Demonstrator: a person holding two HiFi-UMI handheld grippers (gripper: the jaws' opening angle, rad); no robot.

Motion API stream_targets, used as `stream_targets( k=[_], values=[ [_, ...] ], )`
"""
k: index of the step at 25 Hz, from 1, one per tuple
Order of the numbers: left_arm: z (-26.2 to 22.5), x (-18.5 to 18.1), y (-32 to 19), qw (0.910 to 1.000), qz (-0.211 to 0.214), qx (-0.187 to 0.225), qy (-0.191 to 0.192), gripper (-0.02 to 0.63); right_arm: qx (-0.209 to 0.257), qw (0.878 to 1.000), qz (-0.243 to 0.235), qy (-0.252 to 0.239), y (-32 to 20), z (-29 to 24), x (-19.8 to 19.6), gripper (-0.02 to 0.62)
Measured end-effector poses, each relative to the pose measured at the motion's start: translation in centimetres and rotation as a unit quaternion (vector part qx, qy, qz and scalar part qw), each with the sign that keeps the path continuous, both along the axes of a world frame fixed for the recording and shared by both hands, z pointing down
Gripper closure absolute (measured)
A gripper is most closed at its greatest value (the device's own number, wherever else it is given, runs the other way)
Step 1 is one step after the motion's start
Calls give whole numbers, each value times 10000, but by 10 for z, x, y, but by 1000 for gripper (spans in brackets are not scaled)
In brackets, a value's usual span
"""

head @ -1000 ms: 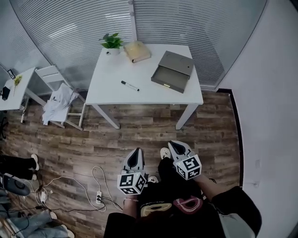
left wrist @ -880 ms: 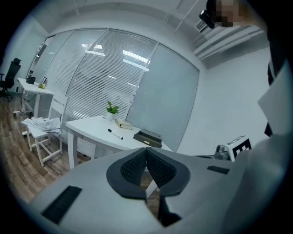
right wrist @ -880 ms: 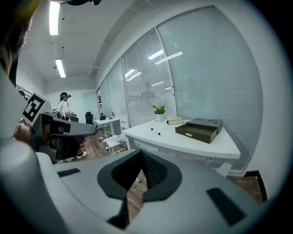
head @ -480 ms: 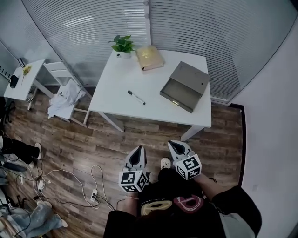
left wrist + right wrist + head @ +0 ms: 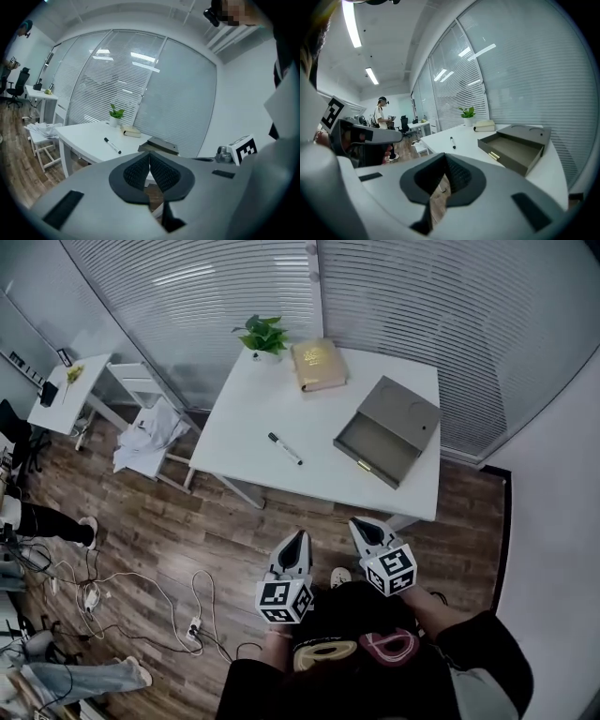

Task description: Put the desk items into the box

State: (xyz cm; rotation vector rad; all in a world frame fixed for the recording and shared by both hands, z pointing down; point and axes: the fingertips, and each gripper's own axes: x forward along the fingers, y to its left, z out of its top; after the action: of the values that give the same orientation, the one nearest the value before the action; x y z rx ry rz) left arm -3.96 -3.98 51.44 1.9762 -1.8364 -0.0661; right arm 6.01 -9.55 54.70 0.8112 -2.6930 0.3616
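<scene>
Both hands are held low before the person's body, side by side, over the brown plank floor (image 5: pixel 187 521) on the near side of the white rectangular table (image 5: pixel 246 432). The left gripper (image 5: pixel 298 538) and the right gripper (image 5: pixel 362 527) point toward the table, tipped slightly downward. Each has its jaws clenched together on nothing. On the table, well apart from both grippers, the black marker pen (image 5: pixel 285 448) lies near the middle. The grey open-topped box (image 5: pixel 386 432) sits to the right, with the tan hardback book (image 5: pixel 319 365) and green potted plant (image 5: pixel 262 336) at the far edge.
</scene>
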Motion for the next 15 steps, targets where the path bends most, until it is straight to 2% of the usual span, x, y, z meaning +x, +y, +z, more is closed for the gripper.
stream_targets(
  k=[7,15],
  values=[
    [-1,-4,-15,10000,49,3,-74,589,-136,9998,27,119,-12,6,-6,584],
    [-2,-38,-33,9999,-42,-36,-111,589,-320,9990,152,285,-41,5,-35,583]
  ],
)
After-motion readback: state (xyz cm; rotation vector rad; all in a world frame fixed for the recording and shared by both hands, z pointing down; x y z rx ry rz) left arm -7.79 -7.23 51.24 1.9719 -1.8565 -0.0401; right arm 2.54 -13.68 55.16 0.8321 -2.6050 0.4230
